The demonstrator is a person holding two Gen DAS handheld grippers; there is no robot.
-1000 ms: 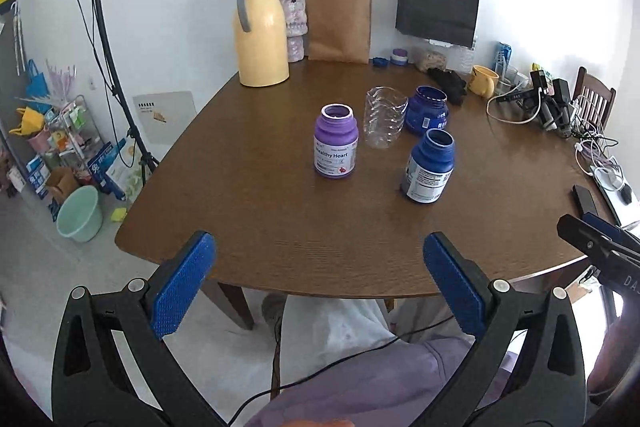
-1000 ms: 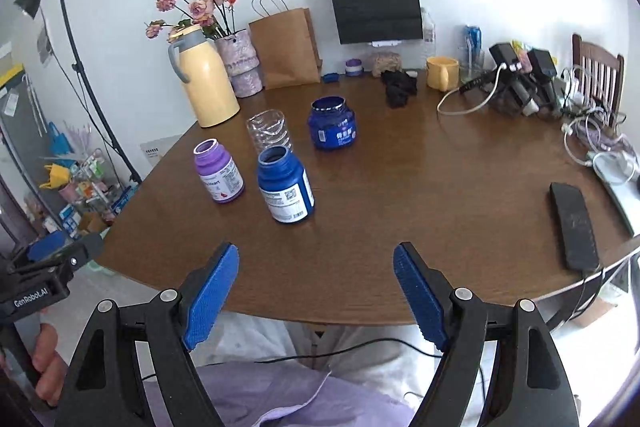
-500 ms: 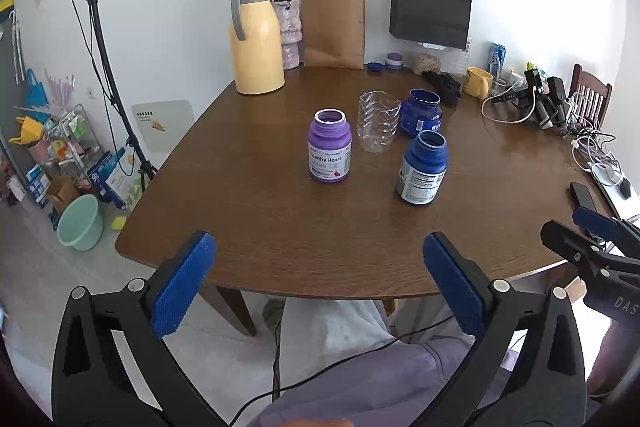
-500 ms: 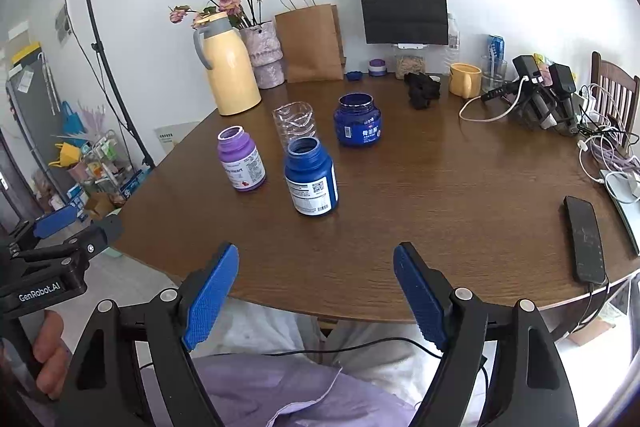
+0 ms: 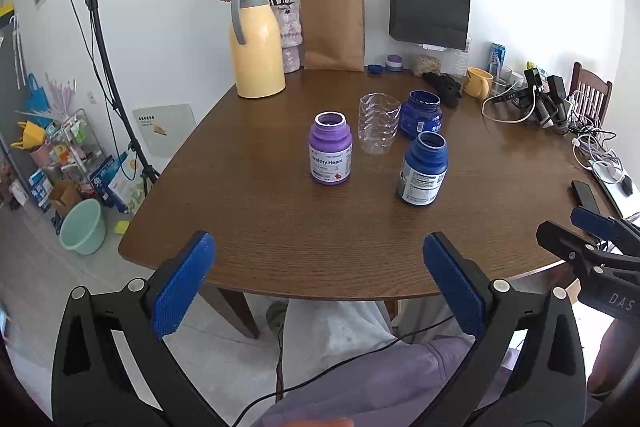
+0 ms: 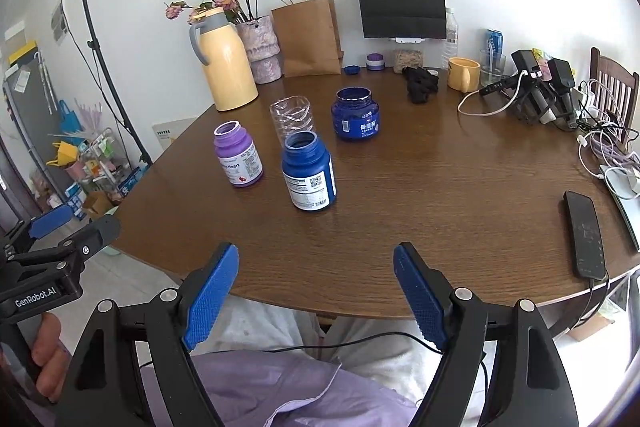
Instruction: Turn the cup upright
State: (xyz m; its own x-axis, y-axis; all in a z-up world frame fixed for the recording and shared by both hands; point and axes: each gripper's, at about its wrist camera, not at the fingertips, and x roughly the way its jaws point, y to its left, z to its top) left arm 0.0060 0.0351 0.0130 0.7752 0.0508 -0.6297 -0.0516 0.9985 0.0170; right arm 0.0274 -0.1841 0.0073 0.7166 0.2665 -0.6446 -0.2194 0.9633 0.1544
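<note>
A clear ribbed plastic cup [image 5: 378, 125] [image 6: 292, 119] stands near the middle of the brown table [image 5: 280, 227], between a purple bottle [image 5: 330, 149] and two blue jars. Which end of the cup is up I cannot tell. My left gripper [image 5: 318, 243] hovers open over the table's near edge, well short of the cup, with nothing between its blue pads. My right gripper [image 6: 316, 251] is also open and empty at the near edge. Each gripper shows at the side of the other's view.
A tall blue bottle [image 6: 308, 173] stands in front of the cup and a squat blue jar [image 6: 355, 115] to its right. A yellow jug [image 5: 256, 43], vase, paper bags, a mug [image 6: 463, 73], cables and a phone [image 6: 585, 233] line the back and right. A person's lap lies below.
Both grippers stay open and empty. The right gripper has swung a little so the bottles drift rightward in its view; the left view has barely shifted.
</note>
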